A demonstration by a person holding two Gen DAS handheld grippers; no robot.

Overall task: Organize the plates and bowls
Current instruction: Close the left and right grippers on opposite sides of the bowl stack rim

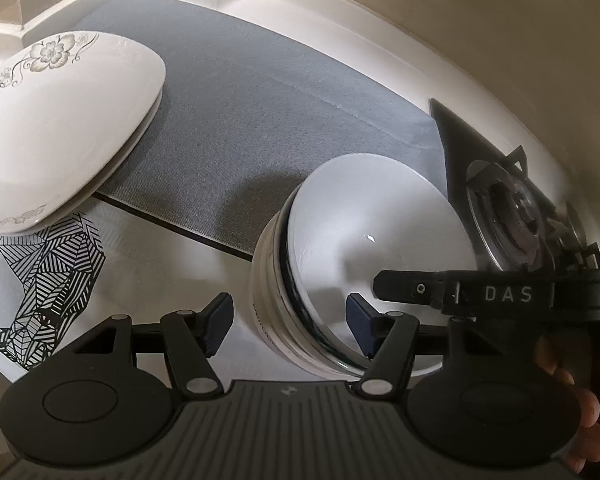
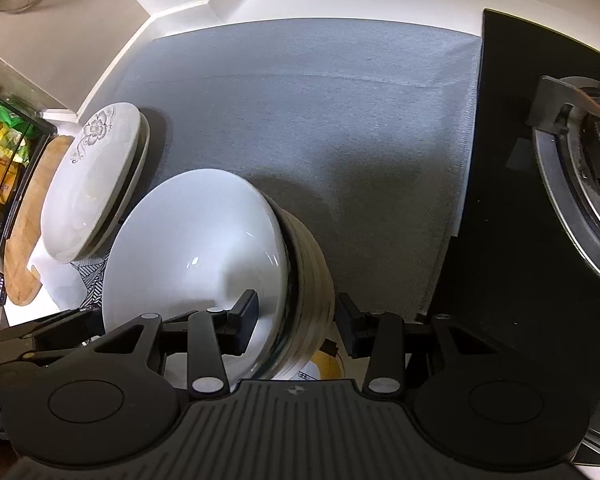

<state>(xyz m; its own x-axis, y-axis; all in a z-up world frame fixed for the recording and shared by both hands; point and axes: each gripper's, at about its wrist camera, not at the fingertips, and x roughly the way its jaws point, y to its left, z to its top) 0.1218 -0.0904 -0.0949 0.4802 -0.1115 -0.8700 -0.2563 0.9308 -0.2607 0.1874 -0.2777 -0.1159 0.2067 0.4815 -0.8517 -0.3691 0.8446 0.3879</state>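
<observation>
A stack of nested white bowls point(image 1: 364, 236) stands at the counter's front, its top bowl point(image 2: 196, 240) plain and glossy. My left gripper point(image 1: 290, 320) straddles the stack's near wall, open, with a gap between its outer pad and the wall. My right gripper point(image 2: 296, 318) grips the opposite wall: one pad lies inside the top bowl, the other against the outer side. One of its fingers point(image 1: 400, 288) reaches over the bowl in the left wrist view. A pile of squarish white plates with grey flowers point(image 1: 60, 120) point(image 2: 96, 184) lies to the left.
A grey mat point(image 2: 320, 120) covers the counter behind the dishes. A black gas hob with a burner point(image 2: 580, 160) point(image 1: 516, 216) is on the right. A black-and-white patterned sheet point(image 1: 52, 280), a wooden board point(image 2: 32, 220) and a shelf of packets point(image 2: 0, 160) are at the left.
</observation>
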